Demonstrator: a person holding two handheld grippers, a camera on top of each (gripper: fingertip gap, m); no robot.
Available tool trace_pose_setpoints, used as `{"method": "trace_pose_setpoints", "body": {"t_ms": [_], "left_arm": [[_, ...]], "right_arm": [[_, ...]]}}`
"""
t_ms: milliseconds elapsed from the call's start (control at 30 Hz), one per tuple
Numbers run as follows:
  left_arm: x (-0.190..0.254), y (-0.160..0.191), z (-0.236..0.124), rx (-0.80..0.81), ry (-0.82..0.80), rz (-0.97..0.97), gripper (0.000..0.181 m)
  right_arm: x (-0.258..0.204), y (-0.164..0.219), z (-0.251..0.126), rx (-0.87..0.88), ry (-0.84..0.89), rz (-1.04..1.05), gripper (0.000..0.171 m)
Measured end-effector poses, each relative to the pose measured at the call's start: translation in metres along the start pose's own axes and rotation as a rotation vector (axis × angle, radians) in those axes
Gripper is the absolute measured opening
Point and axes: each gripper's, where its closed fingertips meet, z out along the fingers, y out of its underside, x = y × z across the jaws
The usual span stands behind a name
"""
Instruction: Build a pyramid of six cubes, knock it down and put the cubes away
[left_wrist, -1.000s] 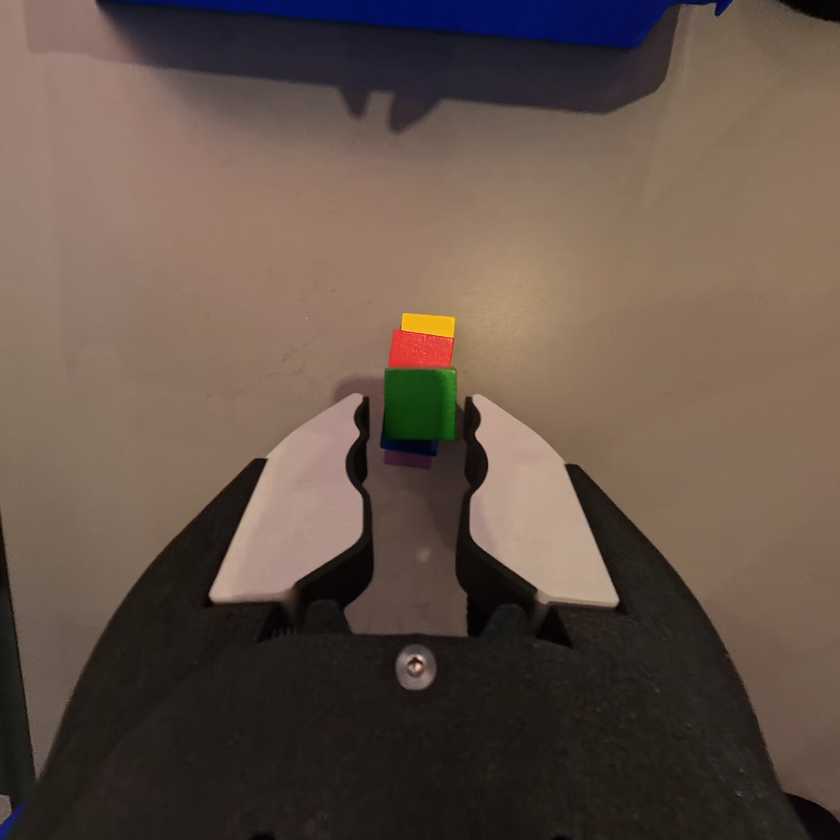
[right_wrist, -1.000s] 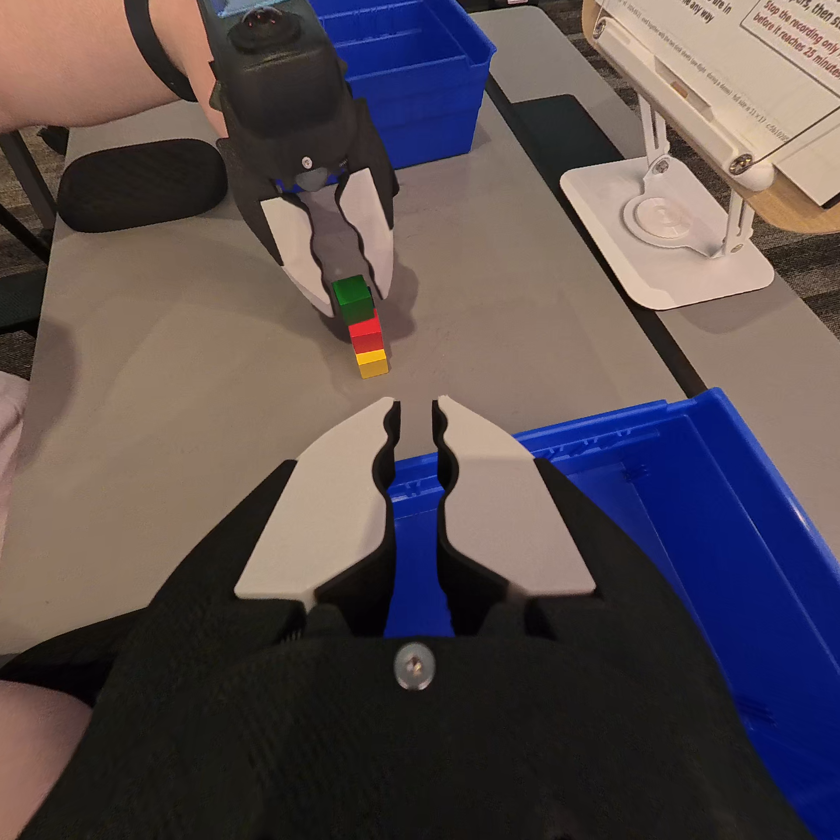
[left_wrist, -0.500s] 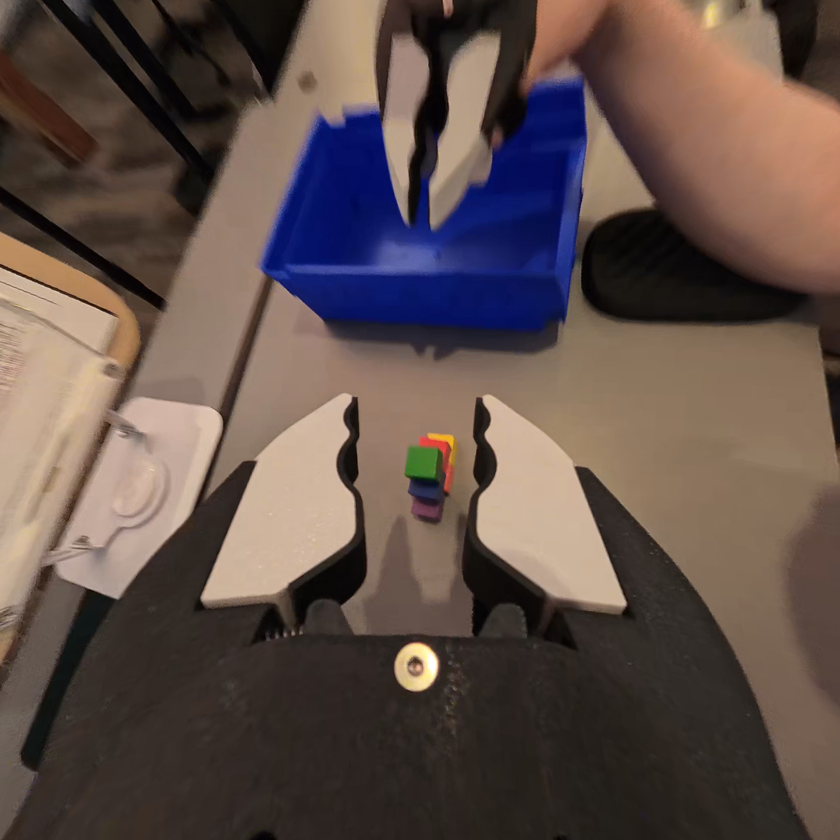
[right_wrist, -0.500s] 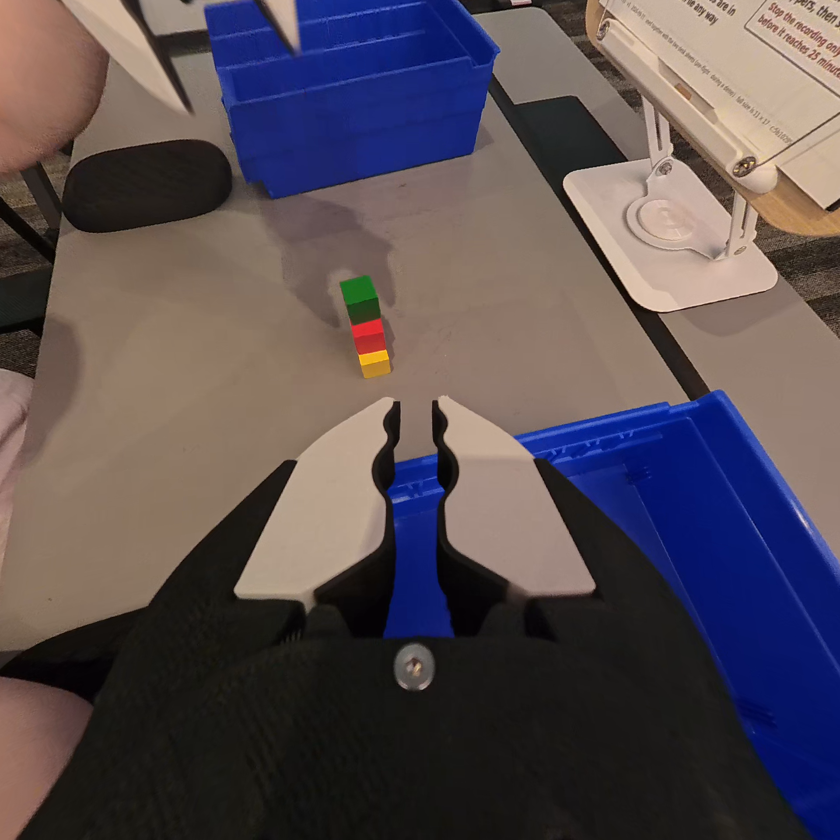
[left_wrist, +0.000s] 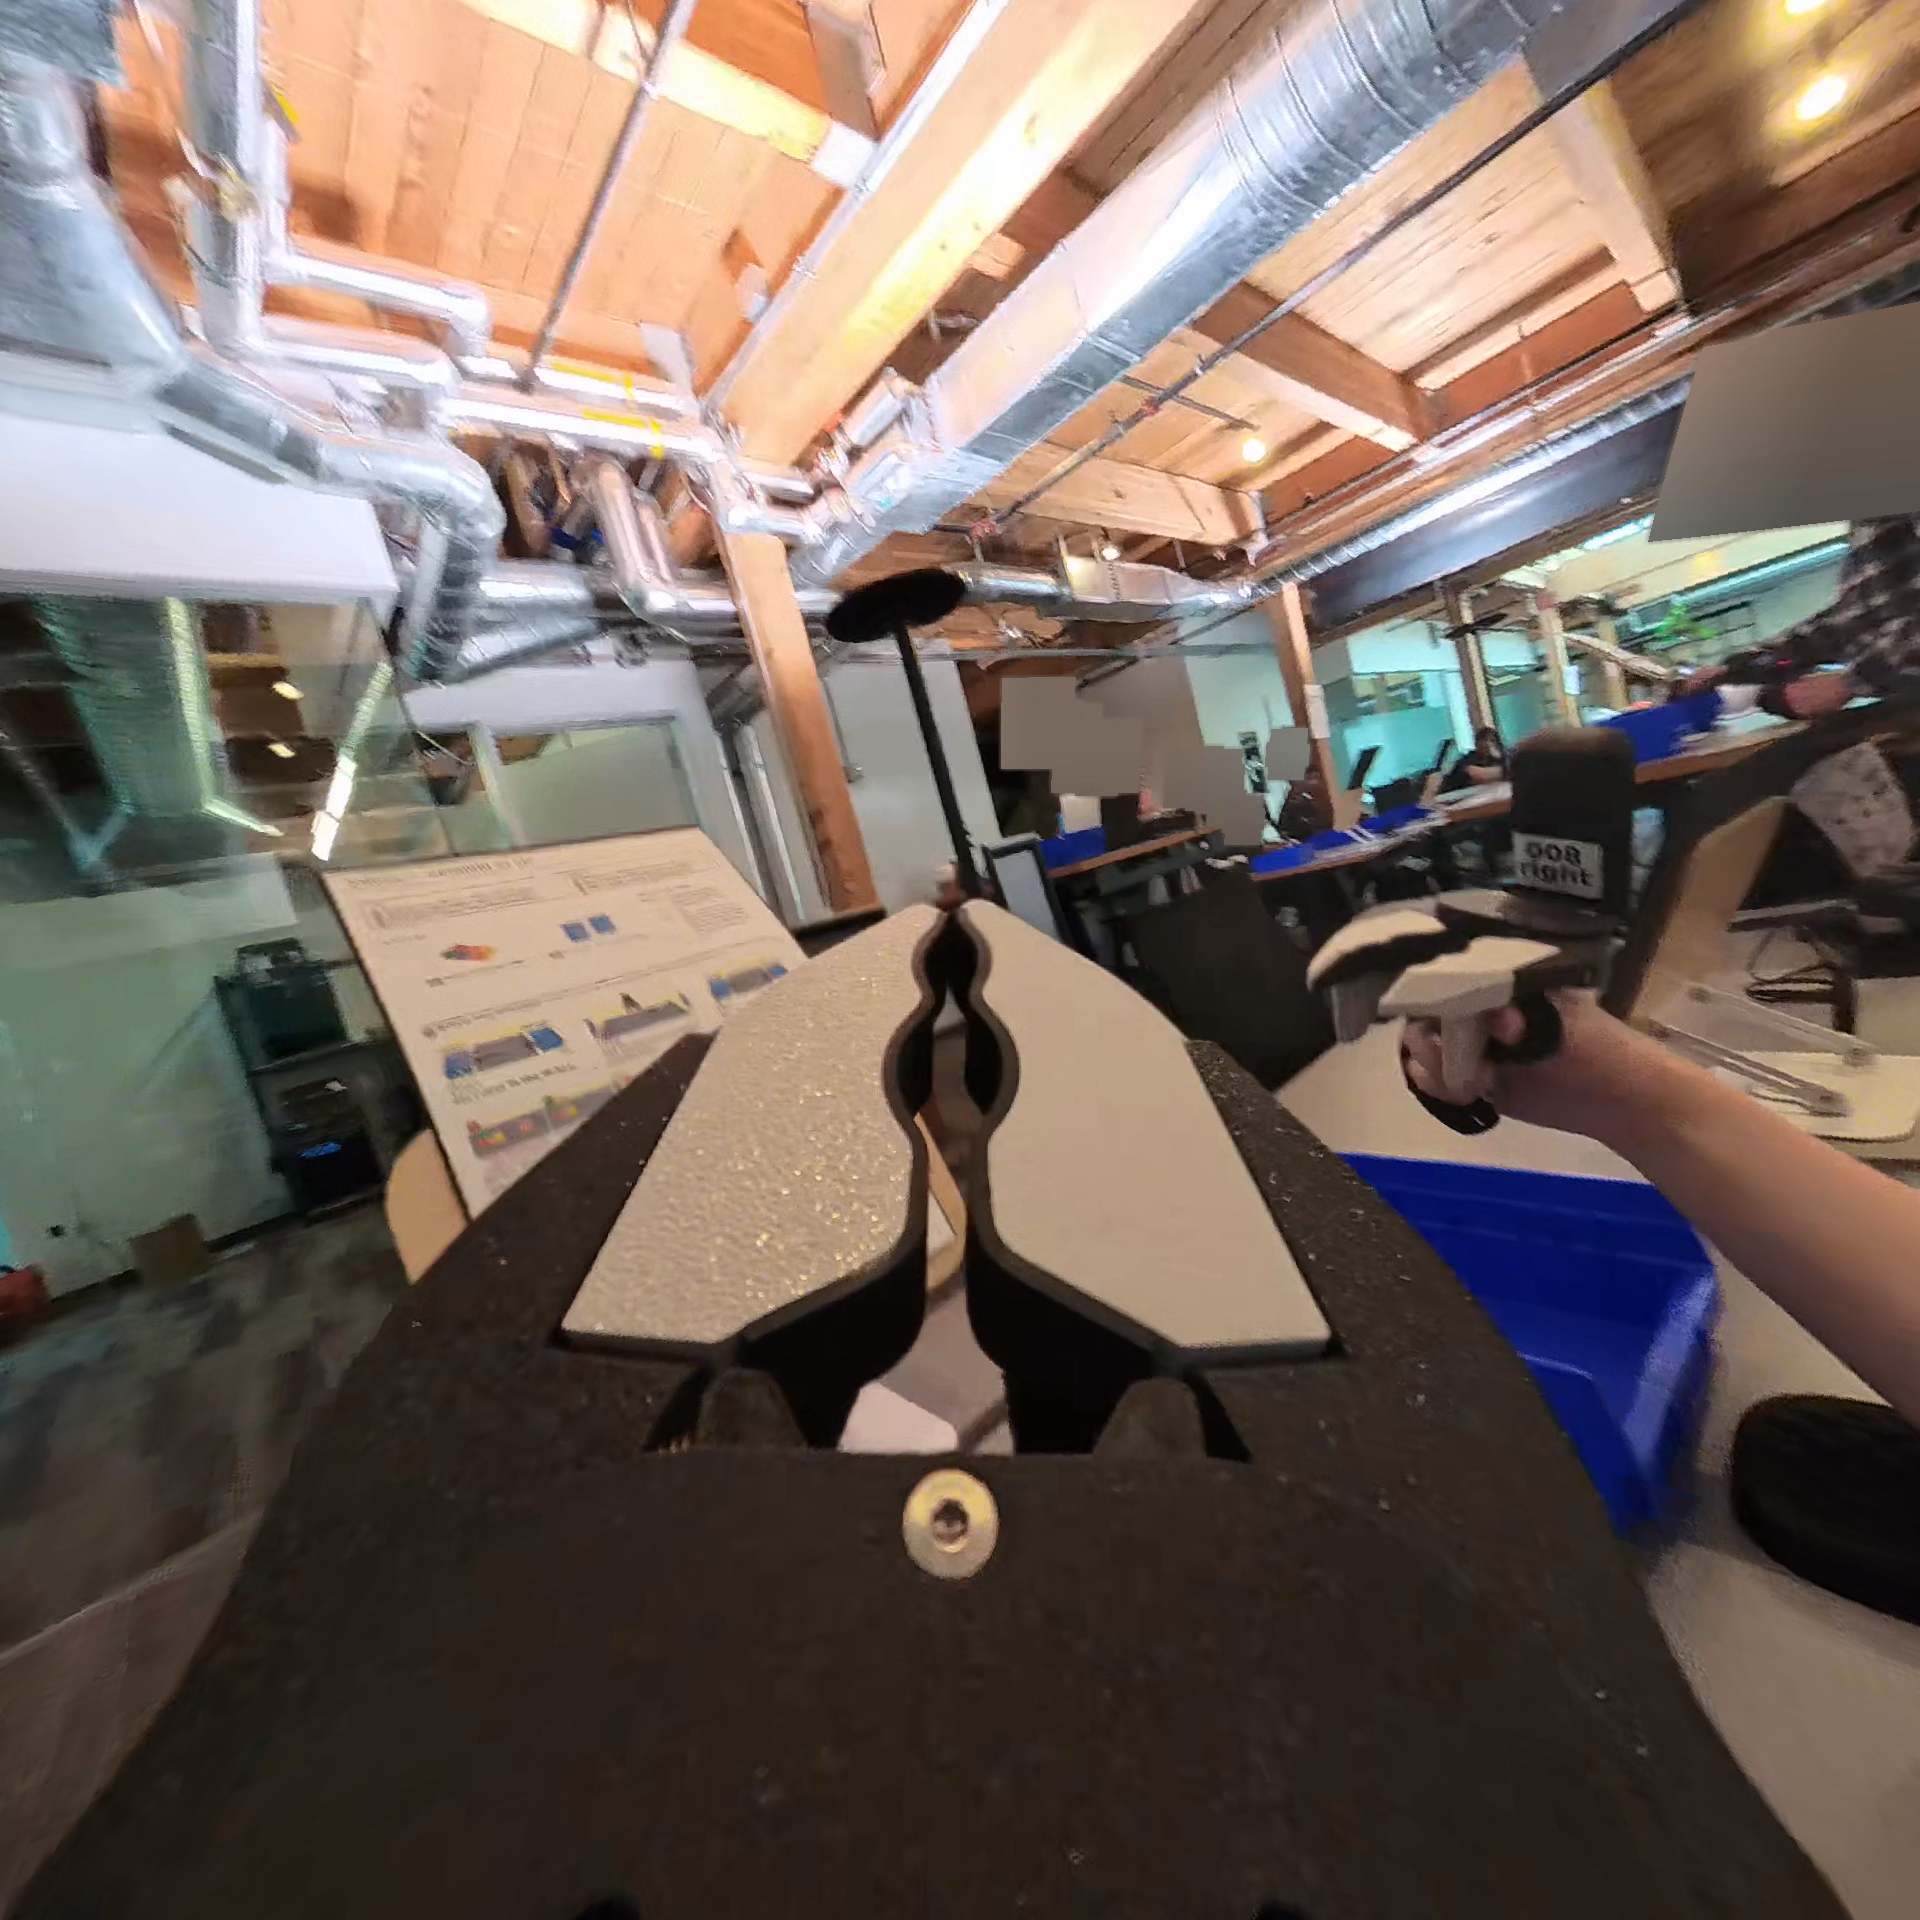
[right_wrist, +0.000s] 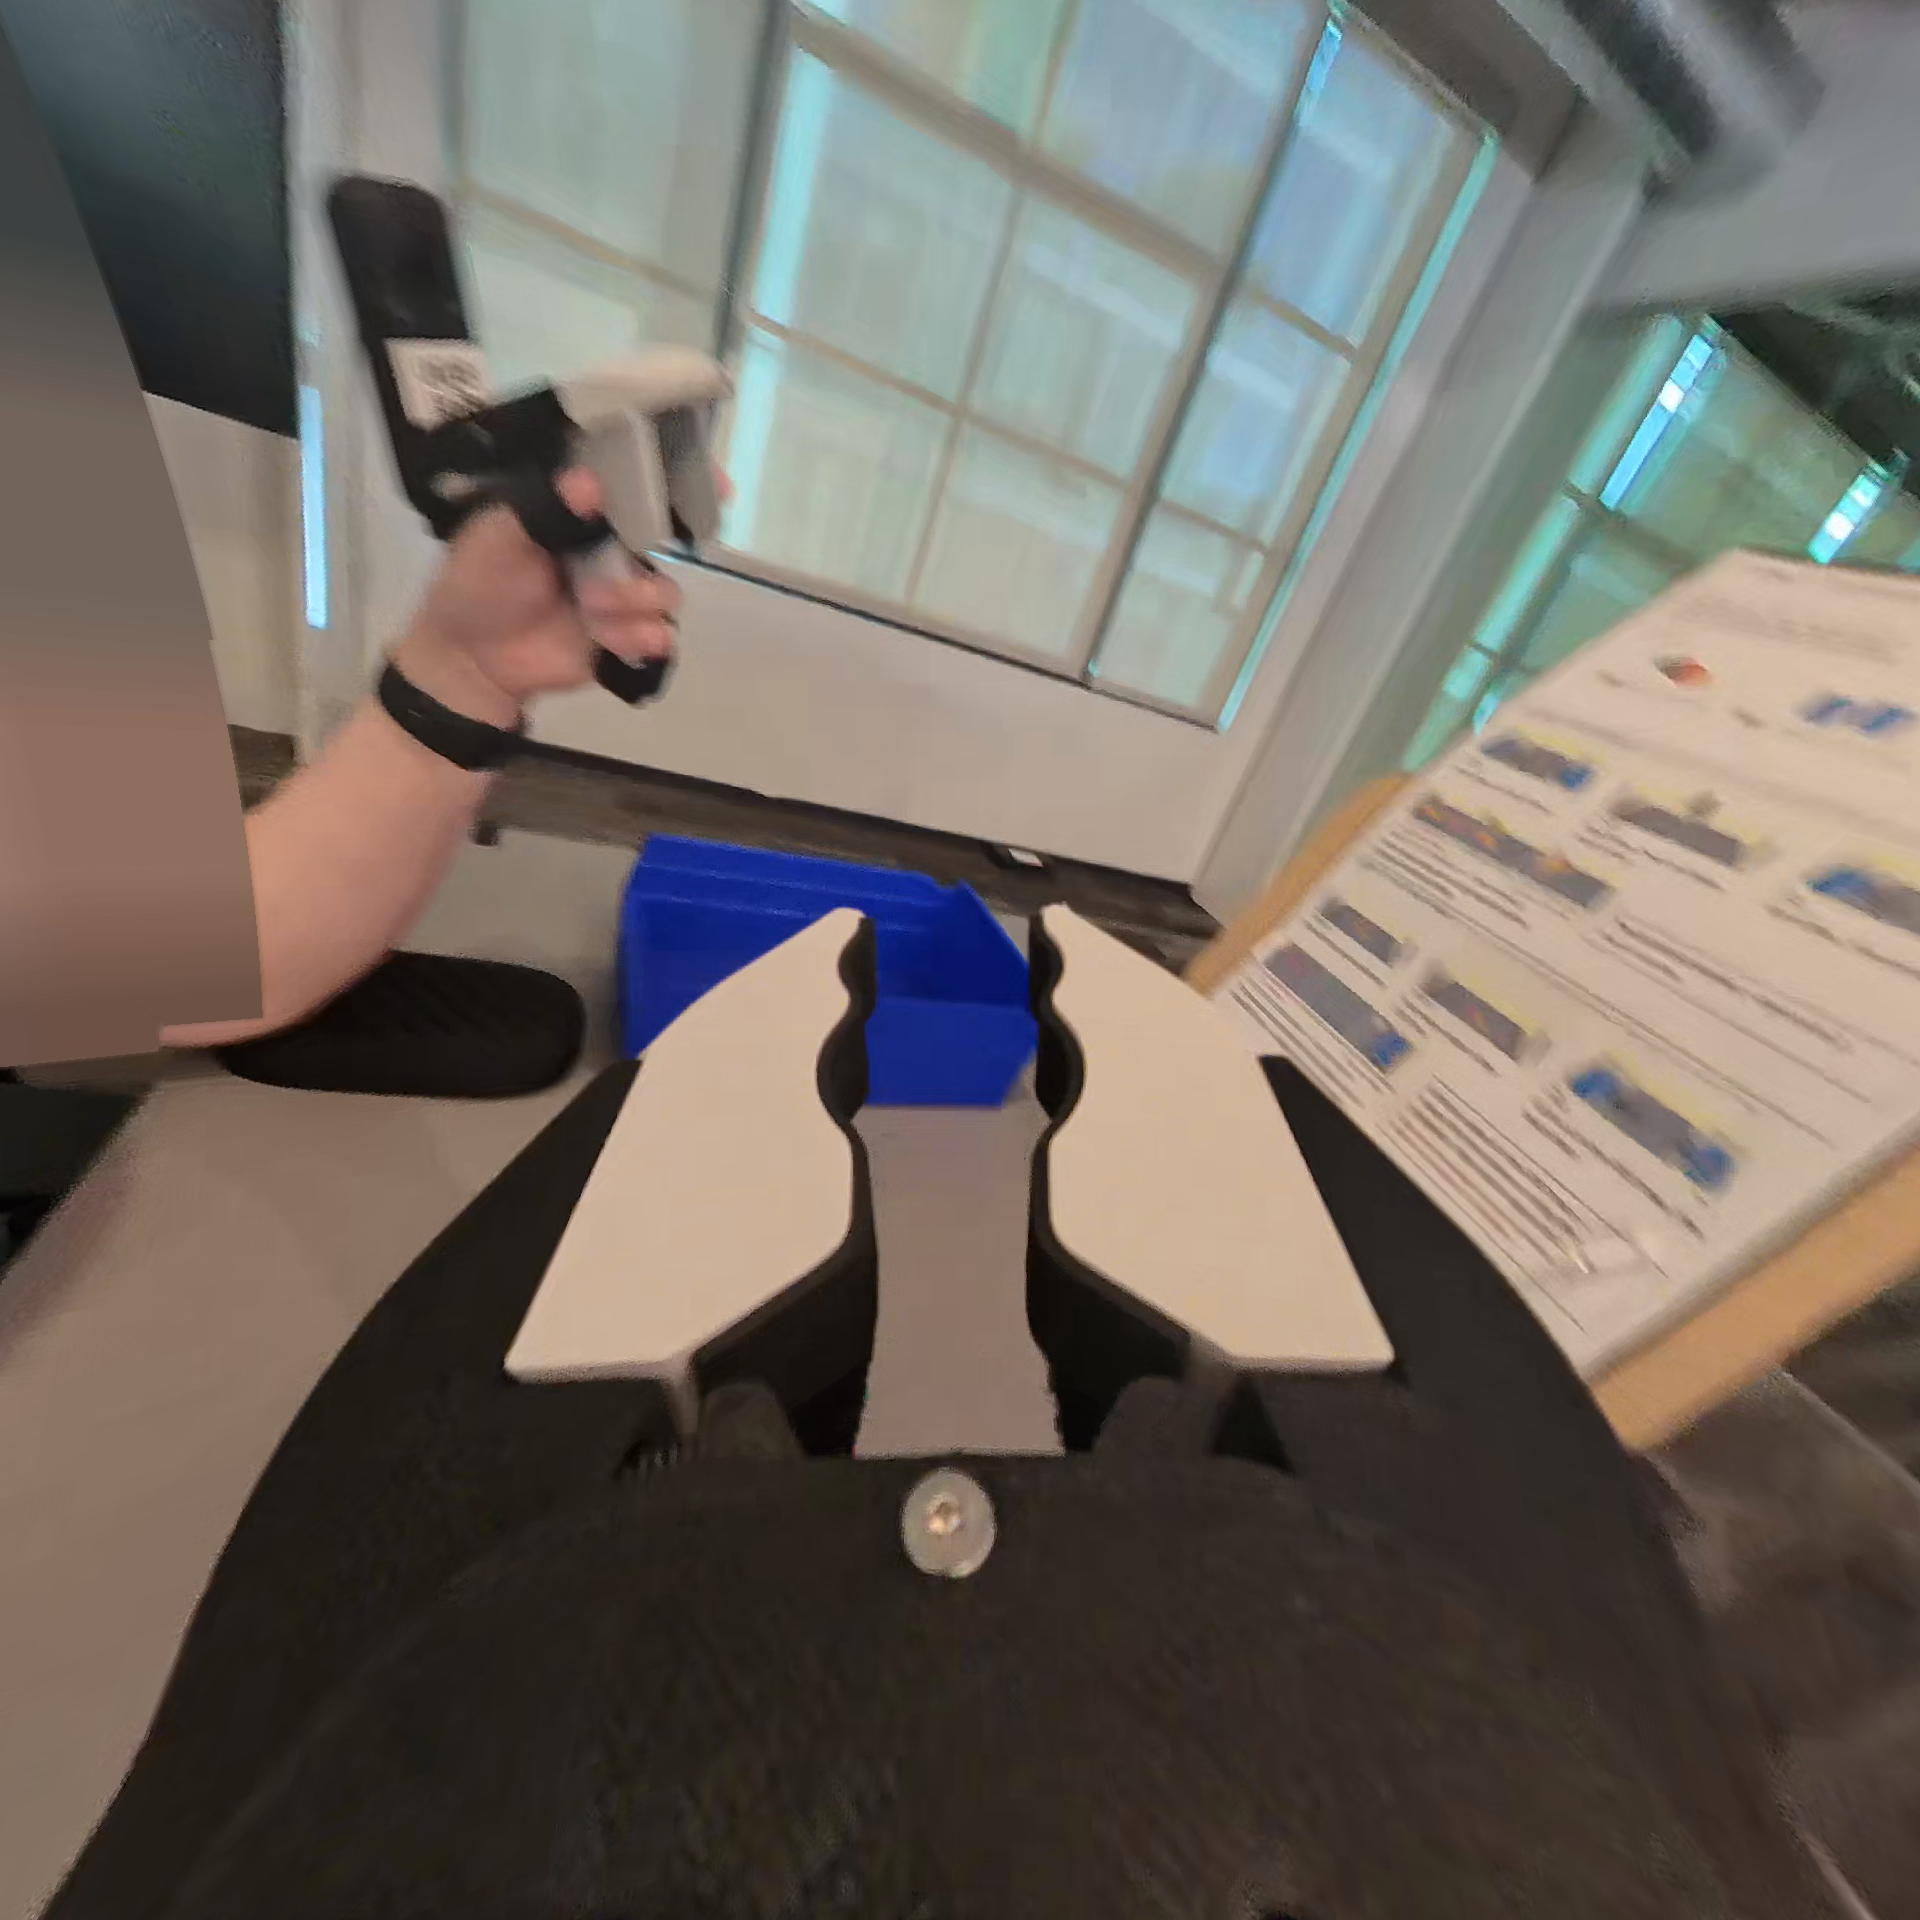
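Both tongs are raised and empty: left gripper (left_wrist: 953, 914) has its tips closed together at frame centre, right gripper (right_wrist: 948, 925) stands partly open. No cubes show in either view, so which hand is nearer cannot be told; only blue bin (right_wrist: 727, 914) shows behind the tips

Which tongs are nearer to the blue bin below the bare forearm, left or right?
Right. The right tongs hang above the blue bin, over its far side; the left tongs are held high beside it, farther off.
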Motion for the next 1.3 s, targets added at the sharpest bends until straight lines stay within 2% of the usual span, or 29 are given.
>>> {"method": "trace_pose_setpoints", "body": {"t_ms": [67,133,167,300,400,567,667,800,967,1067,1133,1200,1300], "left_arm": [[-0.005,0.006,-0.006,-0.036,0.013,-0.05,0.0],[-0.012,0.006,-0.011,-0.02,-0.012,-0.054,0.0],[-0.015,0.007,-0.013,-0.029,-0.022,-0.052,0.0],[-0.021,0.01,-0.016,-0.069,-0.038,-0.054,0.0],[-0.022,0.011,-0.017,-0.071,-0.047,-0.054,0.0],[-0.023,0.015,-0.017,-0.093,-0.044,-0.064,0.0],[-0.022,0.014,-0.018,-0.09,-0.031,-0.078,0.0],[-0.02,0.015,-0.018,-0.102,-0.019,-0.076,0.0],[-0.018,0.021,-0.015,-0.121,-0.004,-0.078,0.0],[-0.015,0.024,-0.012,-0.131,0.007,-0.08,0.0],[-0.012,0.026,-0.01,-0.138,0.017,-0.081,0.0],[-0.01,0.031,-0.007,-0.153,0.022,-0.074,0.0],[-0.006,0.036,-0.003,-0.168,0.033,-0.074,0.0]], "right_arm": [[-0.028,-0.011,0.017,0.013,-0.069,-0.039,0.028],[-0.06,-0.004,0.035,-0.055,-0.163,-0.106,0.005],[-0.075,0.007,0.044,-0.121,-0.218,-0.13,0.0],[-0.118,0.08,0.069,-0.498,-0.382,-0.191,0.001],[-0.145,0.148,0.068,-0.804,-0.533,-0.097,0.001],[-0.176,0.242,0.046,-1.183,-0.728,-0.055,0.001],[-0.183,0.267,0.033,-1.255,-0.796,0.005,0.001],[-0.177,0.281,0.026,-1.305,-0.781,0.032,0.001],[-0.158,0.293,0.03,-1.346,-0.676,0.029,0.001],[-0.129,0.304,0.032,-1.398,-0.515,0.015,0.001],[-0.095,0.312,0.037,-1.424,-0.335,-0.04,0.001],[-0.051,0.313,0.047,-1.398,-0.077,-0.103,0.001],[0.011,0.284,0.055,-1.256,0.278,-0.18,0.001]]}}
